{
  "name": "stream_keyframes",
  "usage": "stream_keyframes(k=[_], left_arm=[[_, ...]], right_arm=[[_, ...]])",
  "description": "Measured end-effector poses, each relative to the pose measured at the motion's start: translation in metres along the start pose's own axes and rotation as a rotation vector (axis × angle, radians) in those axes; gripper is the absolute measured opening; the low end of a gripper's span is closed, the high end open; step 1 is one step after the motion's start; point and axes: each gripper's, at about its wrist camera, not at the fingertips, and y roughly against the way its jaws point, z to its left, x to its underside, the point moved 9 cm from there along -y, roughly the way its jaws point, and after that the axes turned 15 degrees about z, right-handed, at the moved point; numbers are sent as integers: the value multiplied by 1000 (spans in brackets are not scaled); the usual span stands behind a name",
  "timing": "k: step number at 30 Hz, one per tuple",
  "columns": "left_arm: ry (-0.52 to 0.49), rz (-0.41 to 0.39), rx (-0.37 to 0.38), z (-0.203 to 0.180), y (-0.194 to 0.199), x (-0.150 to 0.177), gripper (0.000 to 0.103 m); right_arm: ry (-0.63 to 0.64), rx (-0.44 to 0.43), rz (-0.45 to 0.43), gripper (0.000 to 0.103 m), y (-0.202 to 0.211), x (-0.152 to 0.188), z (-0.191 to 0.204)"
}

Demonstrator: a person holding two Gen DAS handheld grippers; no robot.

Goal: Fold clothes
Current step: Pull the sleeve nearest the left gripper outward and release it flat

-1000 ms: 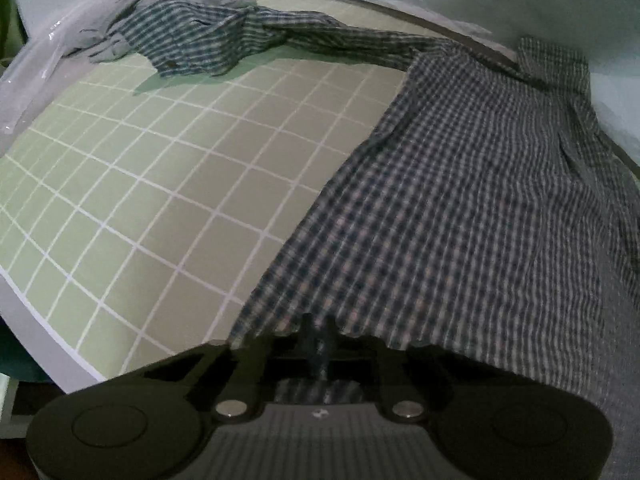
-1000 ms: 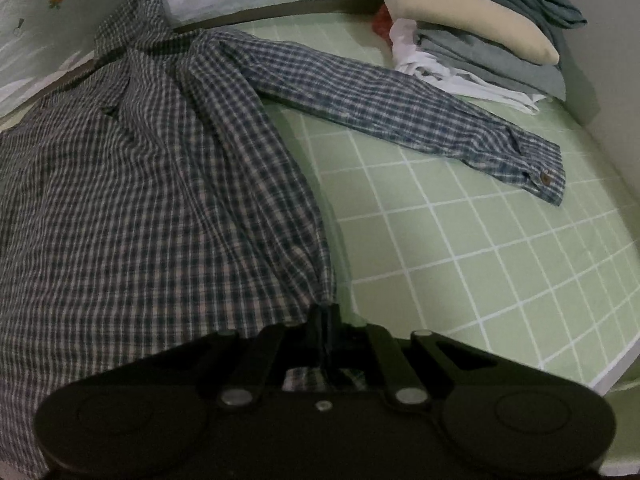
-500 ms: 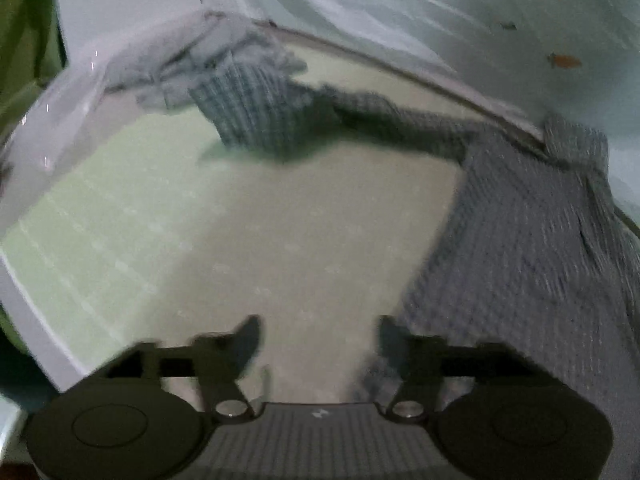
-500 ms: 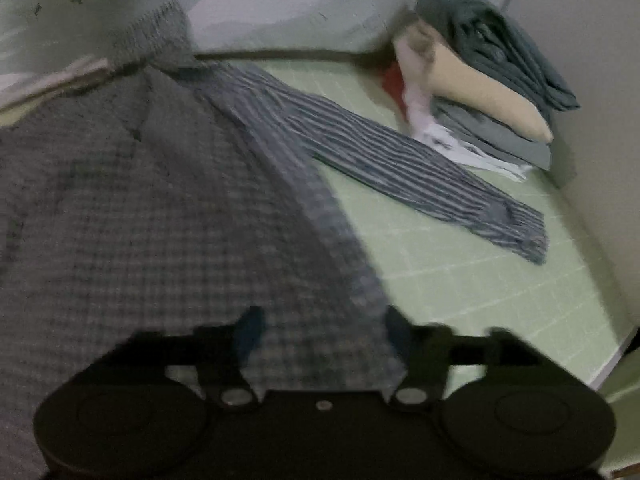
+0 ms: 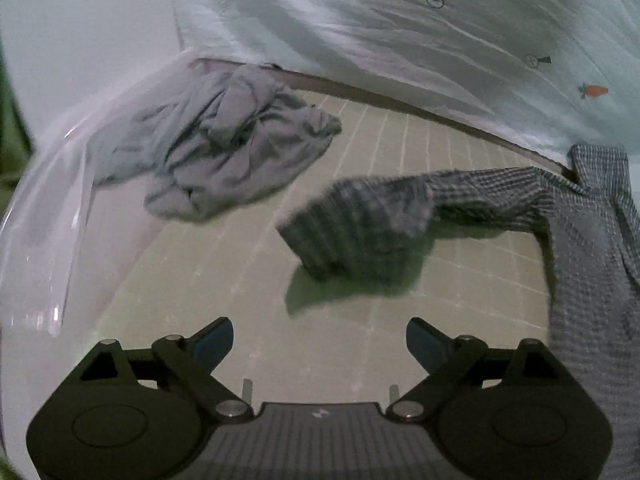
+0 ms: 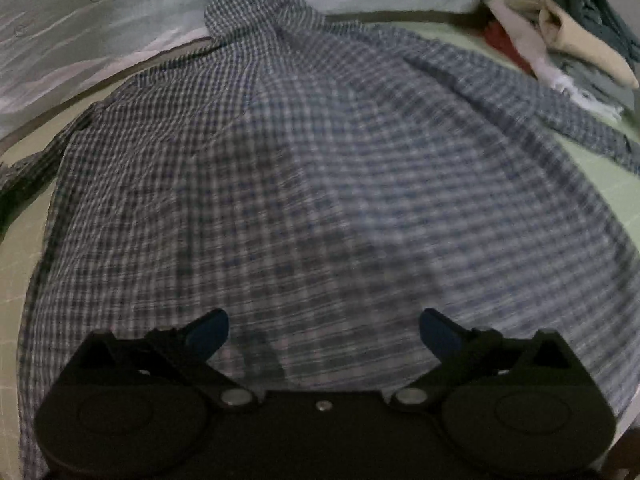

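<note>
A blue-and-white checked shirt [image 6: 320,168] lies spread flat on the green grid mat [image 5: 360,312], collar toward the far wall. Its left sleeve [image 5: 360,224] lies bunched and folded on the mat in the left wrist view; the other sleeve [image 6: 560,112] stretches to the right. My left gripper [image 5: 320,340] hovers over bare mat to the left of the shirt body [image 5: 592,300], jaws opening wide with nothing between them. My right gripper [image 6: 324,330] hangs above the middle of the shirt, jaws opening wide, nothing held.
A crumpled grey garment [image 5: 224,148] lies at the mat's far left beside clear plastic sheeting [image 5: 44,208]. A stack of folded clothes [image 6: 568,40] stands at the far right. A pale printed sheet [image 5: 400,32] hangs behind the mat.
Both grippers let go of the shirt's lower corners and opened wide. The left swung left over bare mat toward the bunched sleeve; the right moved left over the shirt's middle.
</note>
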Motion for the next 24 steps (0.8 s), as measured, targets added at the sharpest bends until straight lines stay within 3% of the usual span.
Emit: stream_keyframes(k=[4,11,17,20,22,23,24], left_arm=[[-58,-12,74,1,-10,-28,93],[-227,-46,85,-19,-31,-56,97],[-190,-36,223,-21,-40,-59,90],[-164,-5,277,-20,-44,-54,67],[-166,9,308,-19,-43,-48,42],[-169,16,326,-20,-41,-45,34],[-165,24,348,-19,-40,-42,19]], right_arm=[[-18,38,34,103,-8,3,14],[-88,51,67,103,-12,0,17],[-106,58,72,103,-12,2,18],[-111,61,73,103,-11,3,19],[-114,63,74,103,-11,4,19],[-116,64,74,103,-11,4,19],[-118,64,75,103,-10,5,19]])
